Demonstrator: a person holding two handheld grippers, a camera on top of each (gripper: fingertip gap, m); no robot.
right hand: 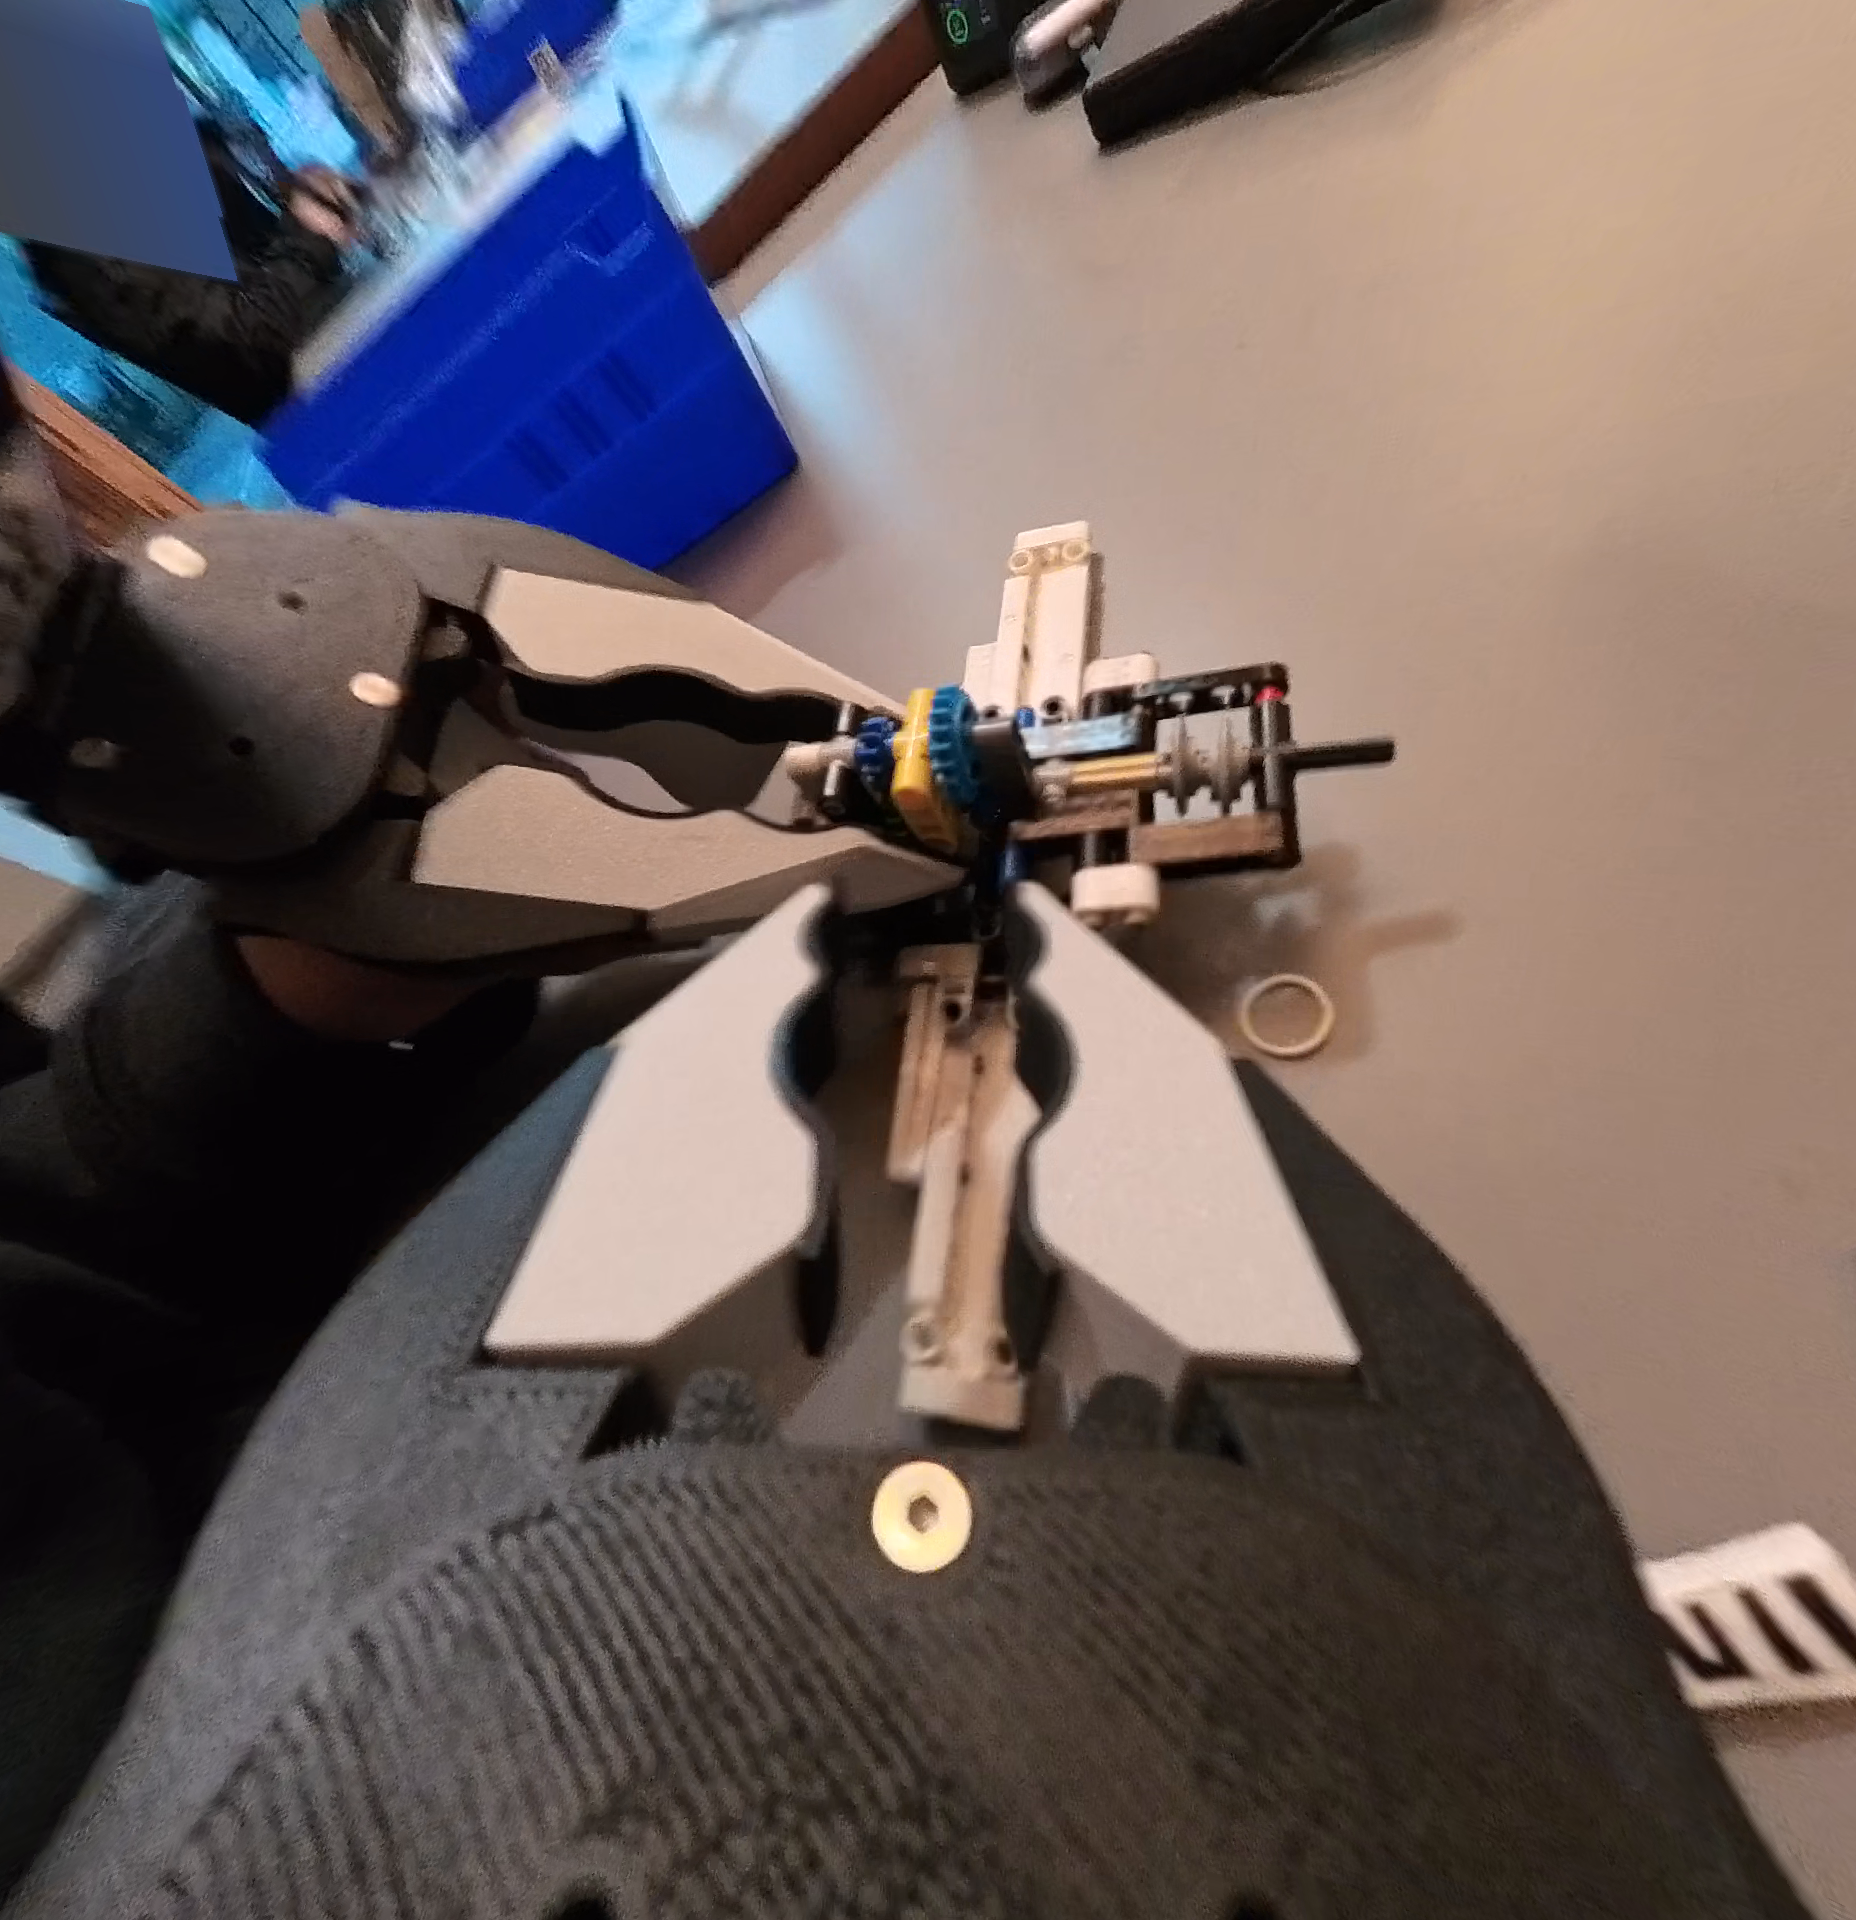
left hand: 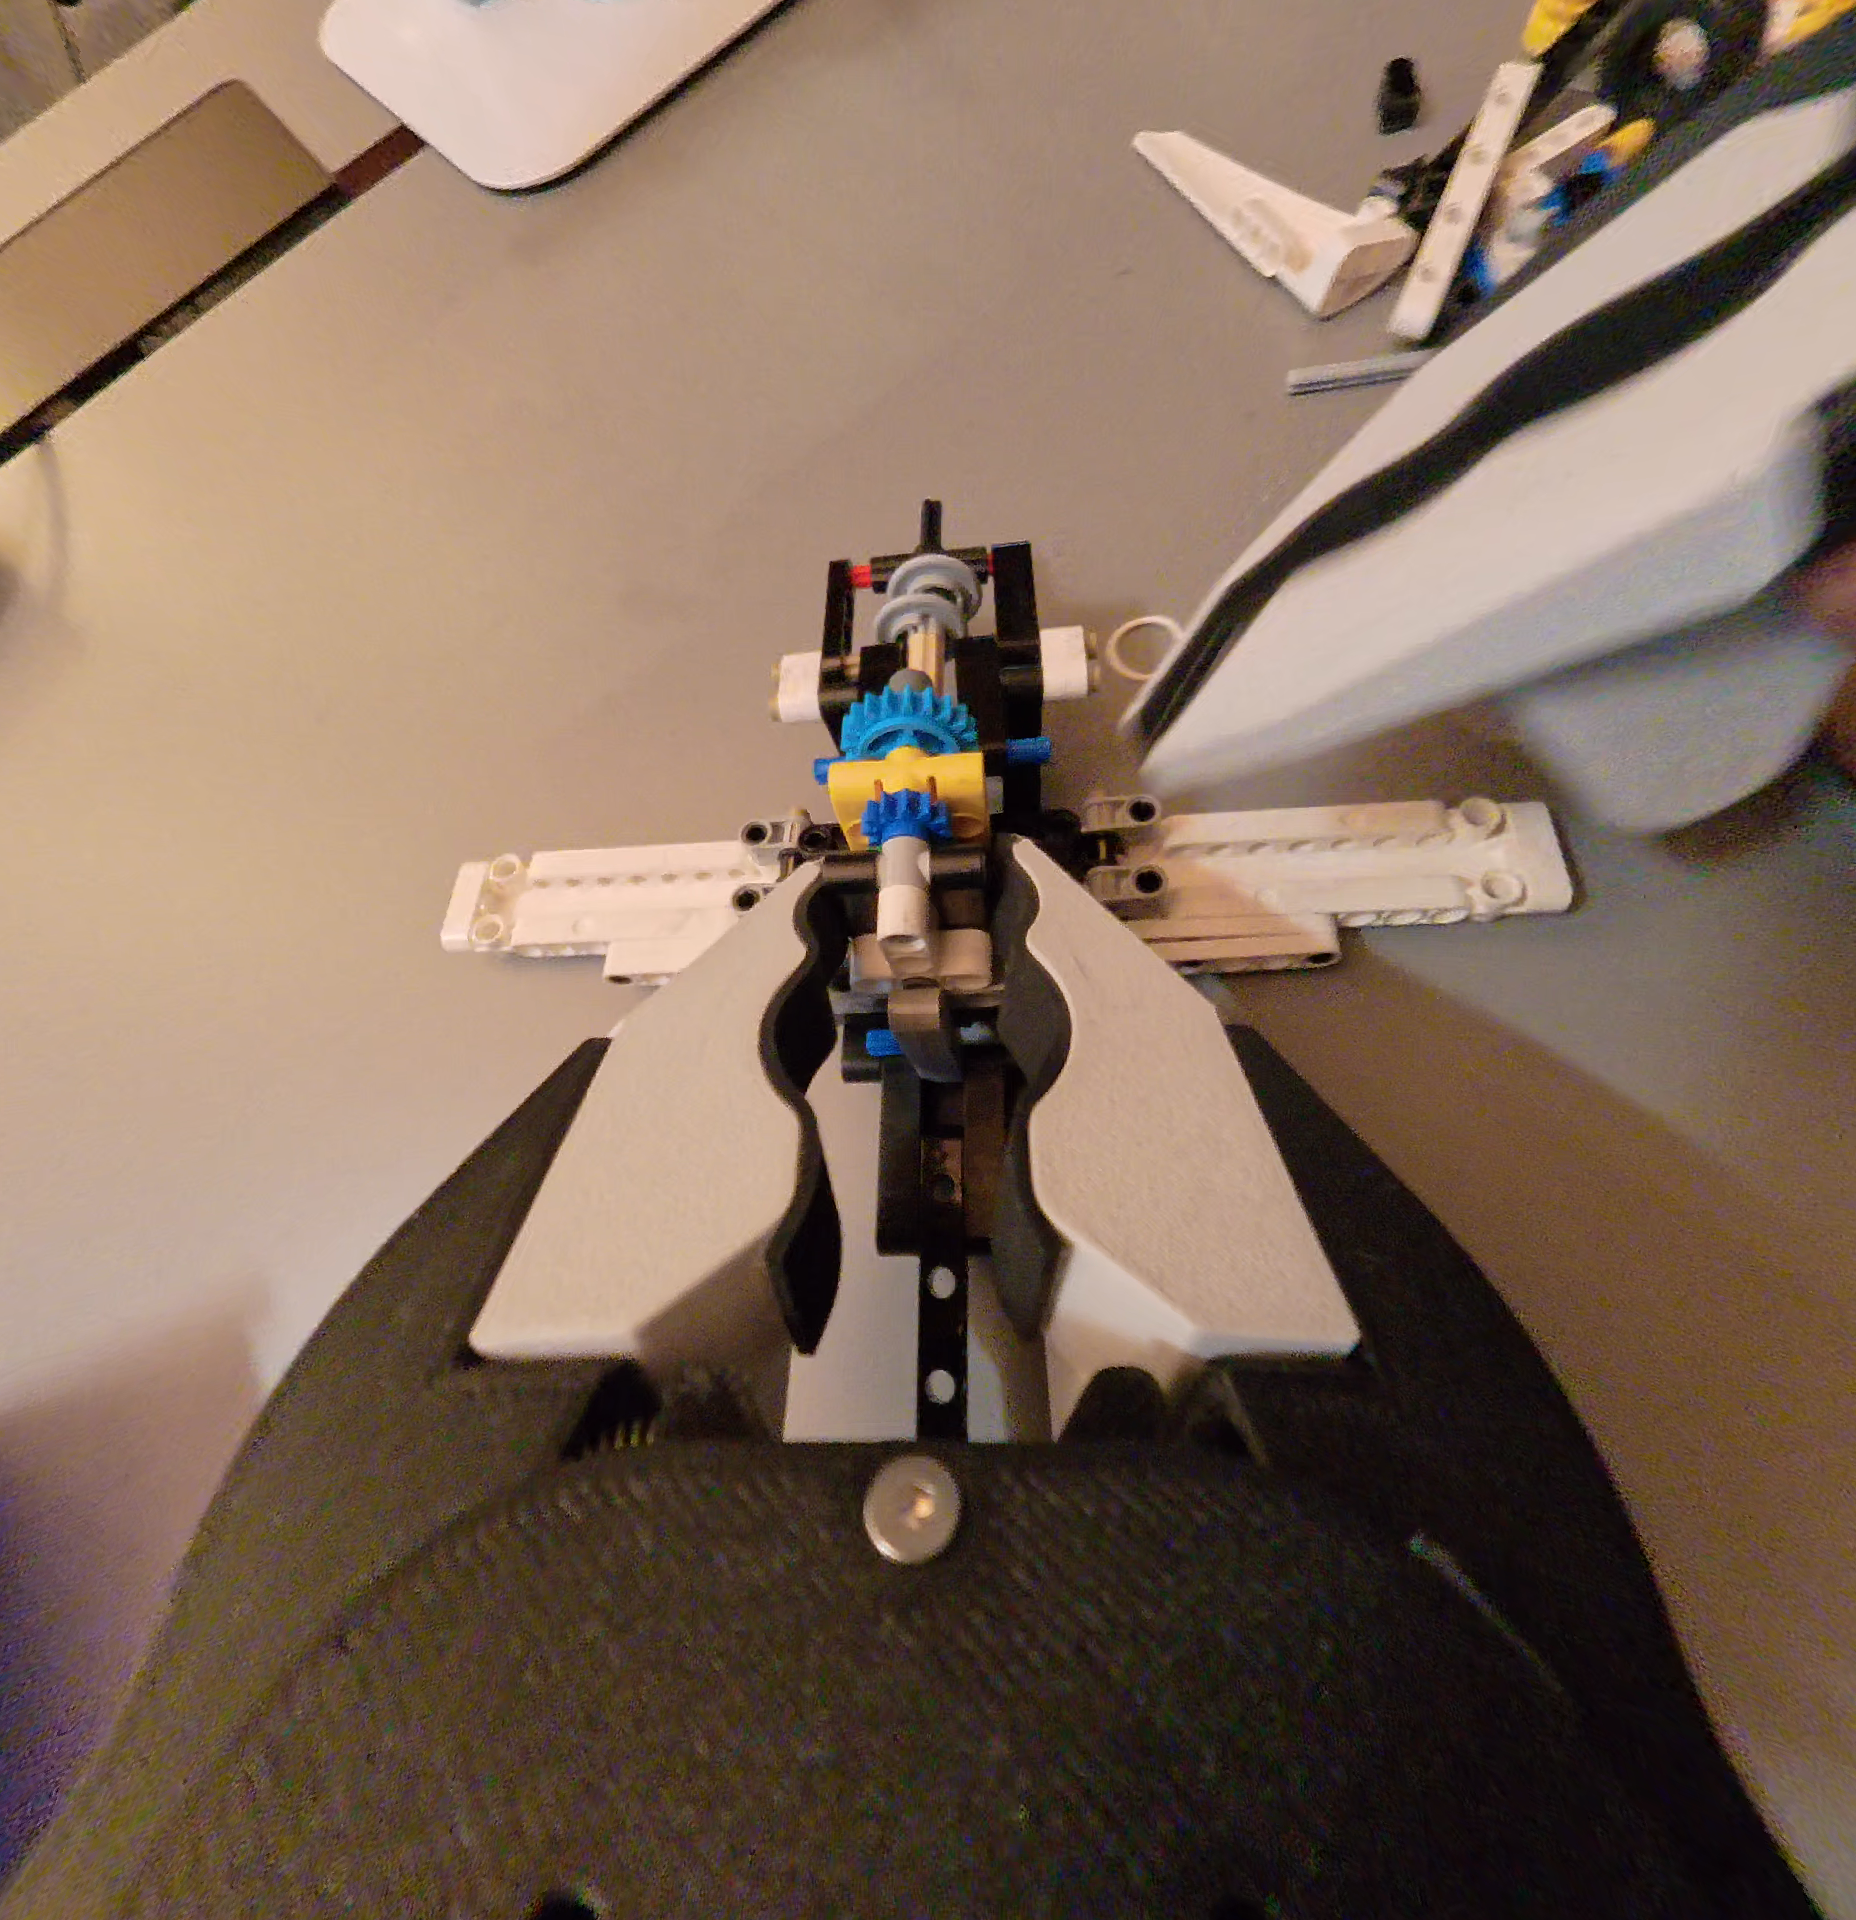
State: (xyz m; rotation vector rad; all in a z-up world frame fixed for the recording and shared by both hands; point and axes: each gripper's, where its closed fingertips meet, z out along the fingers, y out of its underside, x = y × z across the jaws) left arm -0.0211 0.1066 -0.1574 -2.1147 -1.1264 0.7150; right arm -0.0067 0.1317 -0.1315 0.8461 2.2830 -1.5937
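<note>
- Left tool (left hand: 919,894) clenched on the rear of a brick-built plane model (left hand: 908,790); both dark pads sit against the black/grey core, though the contact spots are partly hidden by the fingers (left hand: 695,1049).
- Model rests on the grey bench (left hand: 384,623): blue gears, yellow block, white wings out to each side, grey spiral and black axle at the far end.
- Black holed beam (left hand: 939,1320) runs back between the left fingers, its end hidden under the tool body.
- Right tool (right hand: 919,914) straddles one white wing (right hand: 955,1195), jaws apart; view blurred, pad contact with the wing cannot be made out.
- Right tool (left hand: 1475,540) in the left view is motion-blurred and cut off by the frame edge, angled down beside the model's right wing; the holding hand is only a smear.
- Left tool comes in low from the left in the right view, nearly level with the bench.
- White rubber ring (right hand: 1288,1016) just beside the model.
- Far off: loose white and black parts (left hand: 1319,239), blue bin (right hand: 550,395), both soft.
</note>
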